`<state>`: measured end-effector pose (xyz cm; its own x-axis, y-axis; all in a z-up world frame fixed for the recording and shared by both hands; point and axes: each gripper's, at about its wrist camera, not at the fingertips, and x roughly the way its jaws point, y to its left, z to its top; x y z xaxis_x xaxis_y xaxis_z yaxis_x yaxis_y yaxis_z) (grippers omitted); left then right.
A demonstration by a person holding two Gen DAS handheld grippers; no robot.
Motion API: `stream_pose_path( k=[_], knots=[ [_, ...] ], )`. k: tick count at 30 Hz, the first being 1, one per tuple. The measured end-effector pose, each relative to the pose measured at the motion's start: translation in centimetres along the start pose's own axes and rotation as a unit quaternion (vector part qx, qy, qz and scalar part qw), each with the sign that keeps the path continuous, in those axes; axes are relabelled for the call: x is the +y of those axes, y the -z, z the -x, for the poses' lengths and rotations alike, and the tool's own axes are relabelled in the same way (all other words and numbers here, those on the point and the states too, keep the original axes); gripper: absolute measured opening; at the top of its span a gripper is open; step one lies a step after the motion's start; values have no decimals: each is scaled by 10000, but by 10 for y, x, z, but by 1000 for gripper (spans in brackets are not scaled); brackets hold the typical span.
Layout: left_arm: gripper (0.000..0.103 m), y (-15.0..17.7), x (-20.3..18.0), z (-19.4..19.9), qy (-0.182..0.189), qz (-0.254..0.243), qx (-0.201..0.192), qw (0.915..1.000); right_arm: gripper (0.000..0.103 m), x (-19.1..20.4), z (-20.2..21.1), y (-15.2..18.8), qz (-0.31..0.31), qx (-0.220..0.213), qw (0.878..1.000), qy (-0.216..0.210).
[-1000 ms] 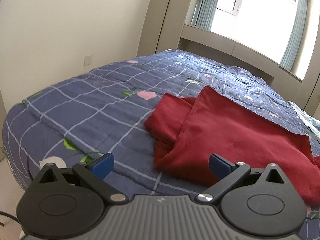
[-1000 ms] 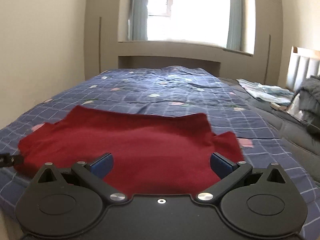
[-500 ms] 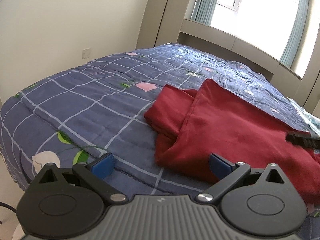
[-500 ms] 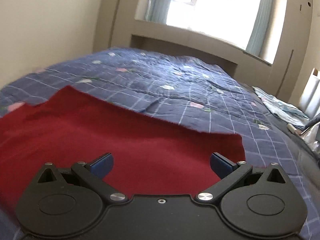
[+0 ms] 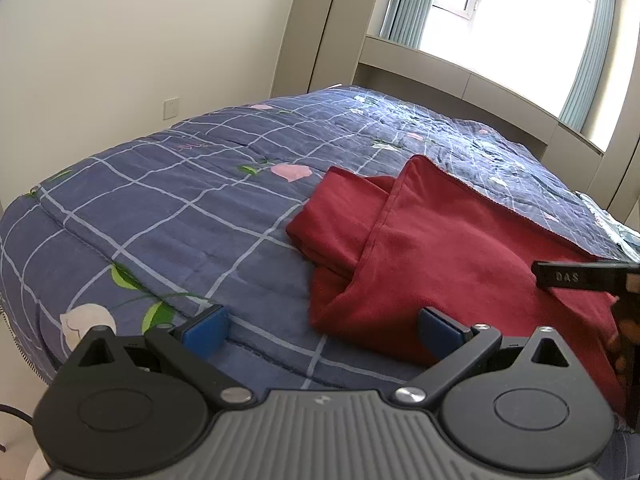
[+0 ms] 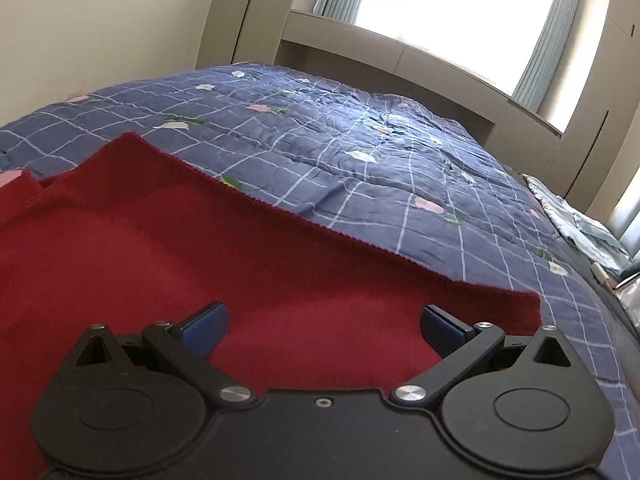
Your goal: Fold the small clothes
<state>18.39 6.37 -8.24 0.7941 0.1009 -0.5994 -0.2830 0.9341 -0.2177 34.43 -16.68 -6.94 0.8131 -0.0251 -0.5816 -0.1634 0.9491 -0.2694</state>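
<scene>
A dark red garment [image 5: 448,248] lies partly folded on the blue checked quilt [image 5: 172,216], one sleeve tucked under a flap at its left side. My left gripper [image 5: 320,330] is open and empty, low over the quilt at the garment's near left corner. The garment fills the lower left of the right wrist view [image 6: 200,264]. My right gripper [image 6: 322,328] is open and empty, just above the red cloth near its right edge. The right gripper's black body [image 5: 580,278] shows at the right edge of the left wrist view.
The quilt [image 6: 360,152] covers a wide bed that runs back to a window ledge [image 5: 460,76]. A cream wall [image 5: 140,48] stands on the left. Light blue cloth [image 6: 580,224] lies at the bed's far right.
My right gripper has dropped down and moved right over the red cloth, and now shows in the left wrist view. My left gripper has shifted slightly closer to the garment's left corner.
</scene>
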Motion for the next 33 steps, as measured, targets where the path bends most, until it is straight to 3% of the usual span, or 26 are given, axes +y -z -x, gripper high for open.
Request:
stream_pose_path(
  k=[17, 23, 27, 33],
  knots=[
    [103, 1, -2, -2, -44, -87, -18, 10000, 102, 33, 80, 57, 584, -803, 9951, 50],
    [103, 1, -2, -1, 2, -50, -48, 10000, 102, 42, 97, 80, 850, -885, 9924, -59],
    [103, -1, 2, 1, 180, 117, -129, 9997, 102, 39, 105, 90, 788, -953, 9923, -42],
    [103, -2, 7, 2, 818, 333, -184, 9959, 102, 26, 105, 99, 207, -965, 9947, -292]
  ],
)
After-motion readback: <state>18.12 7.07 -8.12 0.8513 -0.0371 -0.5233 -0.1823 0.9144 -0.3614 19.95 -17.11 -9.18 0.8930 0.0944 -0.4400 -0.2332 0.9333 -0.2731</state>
